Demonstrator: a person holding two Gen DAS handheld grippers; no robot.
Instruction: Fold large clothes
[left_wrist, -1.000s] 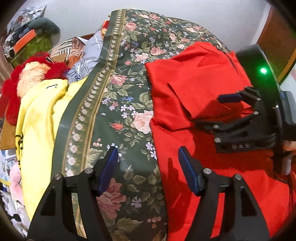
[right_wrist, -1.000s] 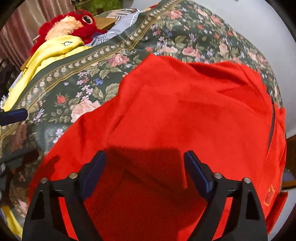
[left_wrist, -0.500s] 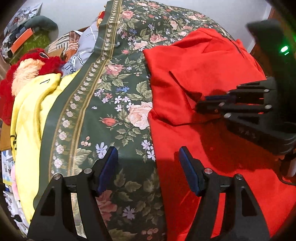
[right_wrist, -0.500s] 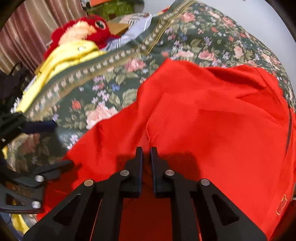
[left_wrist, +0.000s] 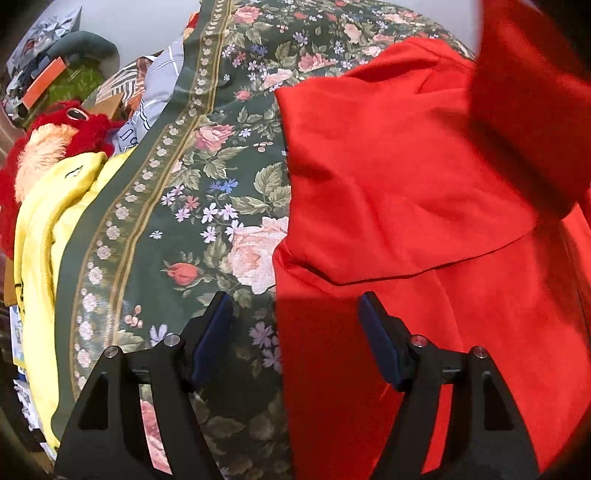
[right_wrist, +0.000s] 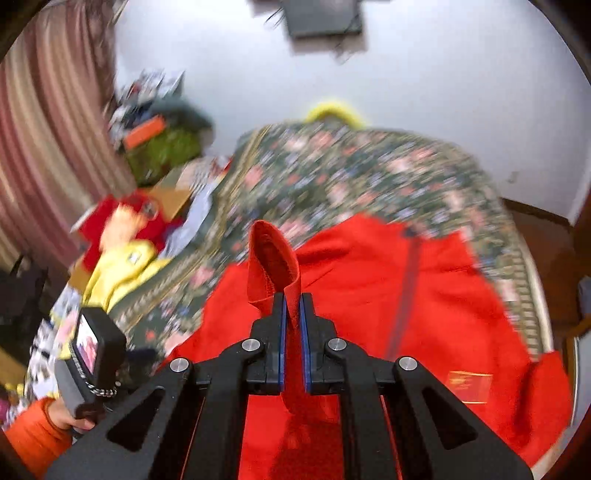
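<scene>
A large red garment (left_wrist: 424, 192) lies spread on a bed with a dark green floral cover (left_wrist: 207, 192). My left gripper (left_wrist: 295, 332) is open and empty, low over the garment's left edge where it meets the cover. My right gripper (right_wrist: 291, 325) is shut on a fold of the red garment (right_wrist: 273, 258) and holds it lifted above the rest of the garment (right_wrist: 424, 295). A lifted red flap hangs blurred at the top right of the left wrist view (left_wrist: 535, 92).
A yellow garment (left_wrist: 48, 221) and a red plush toy (left_wrist: 55, 136) lie at the bed's left side, with striped cloth (left_wrist: 155, 92) behind. The left hand-held unit (right_wrist: 92, 350) shows at lower left of the right wrist view. A white wall (right_wrist: 406, 74) is behind the bed.
My right gripper closed on the red garment and has lifted a fold up and away; its view now tilts toward the wall. My left gripper stayed open and moved slightly forward.
</scene>
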